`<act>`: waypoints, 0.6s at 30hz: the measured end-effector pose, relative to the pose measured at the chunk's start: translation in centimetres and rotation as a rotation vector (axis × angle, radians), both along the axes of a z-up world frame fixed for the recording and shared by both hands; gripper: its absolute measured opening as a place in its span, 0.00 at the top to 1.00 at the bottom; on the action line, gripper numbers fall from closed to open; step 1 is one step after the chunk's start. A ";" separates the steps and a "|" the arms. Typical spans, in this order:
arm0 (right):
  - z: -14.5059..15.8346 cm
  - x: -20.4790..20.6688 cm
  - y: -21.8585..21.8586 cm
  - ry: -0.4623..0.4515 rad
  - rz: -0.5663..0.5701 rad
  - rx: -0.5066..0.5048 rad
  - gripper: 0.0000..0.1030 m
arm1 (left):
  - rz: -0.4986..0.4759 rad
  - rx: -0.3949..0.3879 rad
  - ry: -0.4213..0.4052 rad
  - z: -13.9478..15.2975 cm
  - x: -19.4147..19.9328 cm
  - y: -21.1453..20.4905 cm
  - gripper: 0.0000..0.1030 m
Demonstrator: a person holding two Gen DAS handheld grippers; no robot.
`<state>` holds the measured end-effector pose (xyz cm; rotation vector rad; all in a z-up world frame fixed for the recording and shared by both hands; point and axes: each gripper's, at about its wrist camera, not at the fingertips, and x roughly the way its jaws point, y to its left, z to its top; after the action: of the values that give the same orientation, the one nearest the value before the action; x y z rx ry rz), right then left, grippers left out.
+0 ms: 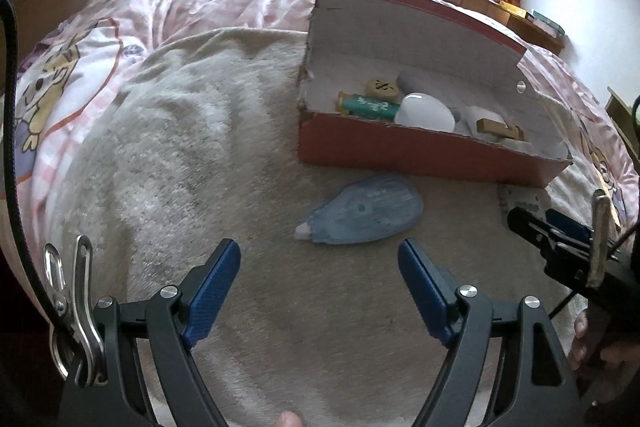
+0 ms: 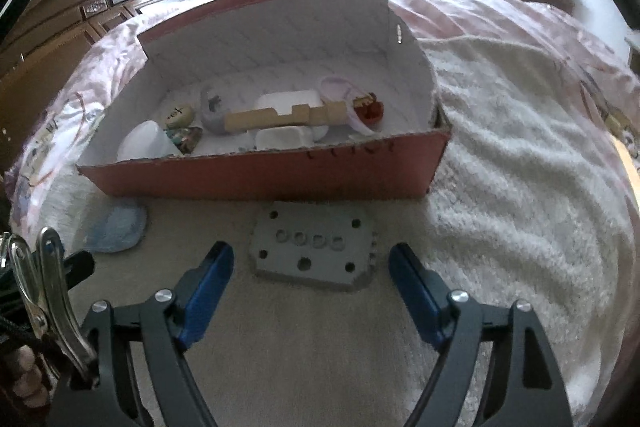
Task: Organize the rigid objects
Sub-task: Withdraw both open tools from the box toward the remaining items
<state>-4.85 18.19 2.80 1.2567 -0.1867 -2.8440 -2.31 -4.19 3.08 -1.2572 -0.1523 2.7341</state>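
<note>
So on the bed, on a cream blanket (image 1: 180, 155), two things are left outside the red box (image 2: 264, 175). Going left to right: the left gripper (image 1: 320, 267) has its jaws spread wide with nothing in them, and the blue correction-tape dispenser (image 1: 360, 213) lies just past them at about 12 o'clock, near the box's front wall. The right gripper (image 2: 310, 269) is also released and empty, with the grey drilled plate (image 2: 312, 251) dead ahead at 12 o'clock, lying flat between the jaw tips and the box.

My take for the plate: it's thin and flat on soft fabric, so I'd come down steep, straddle the two side edges, press slightly into the blanket, then squeeze. The box already holds a wooden block (image 2: 280, 117) and white tubs, so aim for the free spot.
</note>
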 end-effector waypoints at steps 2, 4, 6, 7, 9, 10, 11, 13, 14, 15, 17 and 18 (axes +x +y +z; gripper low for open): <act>-0.1 -0.2 -0.3 0.001 -0.005 0.032 0.18 | 0.009 0.006 -0.002 -0.2 0.1 -0.4 0.20; -0.2 -0.2 -0.7 0.000 -0.006 0.061 0.18 | 0.021 0.010 -0.006 -0.3 0.1 -0.8 0.20; -0.3 -0.1 -1.1 0.001 -0.012 0.090 0.20 | 0.029 0.011 -0.010 -0.5 0.1 -1.1 0.20; -0.3 -0.1 -1.2 0.002 -0.019 0.106 0.24 | 0.032 0.012 -0.012 -0.6 0.1 -1.1 0.20; -0.3 0.1 -1.3 0.008 -0.028 0.122 0.28 | 0.032 0.009 -0.015 -0.7 0.1 -1.1 0.20; -0.3 0.1 -1.3 0.009 -0.028 0.120 0.28 | 0.031 0.005 -0.018 -0.8 0.1 -1.1 0.20; -0.3 0.2 -1.2 0.009 -0.029 0.116 0.29 | 0.030 -0.002 -0.021 -0.9 0.1 -1.0 0.20; -0.2 0.3 -1.1 0.007 -0.031 0.111 0.29 | 0.032 -0.012 -0.024 -1.1 0.1 -0.9 0.20; -0.1 0.4 -1.0 0.003 -0.030 0.104 0.29 | 0.037 -0.021 -0.027 -1.2 0.0 -0.9 0.20; -0.1 0.5 -0.9 -0.001 -0.029 0.095 0.29 | 0.043 -0.031 -0.030 -1.4 0.0 -0.9 0.20; 0.0 0.9 -0.7 -0.010 -0.016 0.072 0.29 | 0.057 -0.047 -0.032 -1.6 -0.2 -1.1 0.20; 0.1 1.1 -0.6 -0.015 -0.008 0.060 0.29 | 0.063 -0.055 -0.031 -1.6 -0.3 -1.1 0.20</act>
<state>-3.71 17.56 2.90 1.2912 -0.1073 -2.8684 -2.61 -5.34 1.45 -1.3311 -0.1229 2.7908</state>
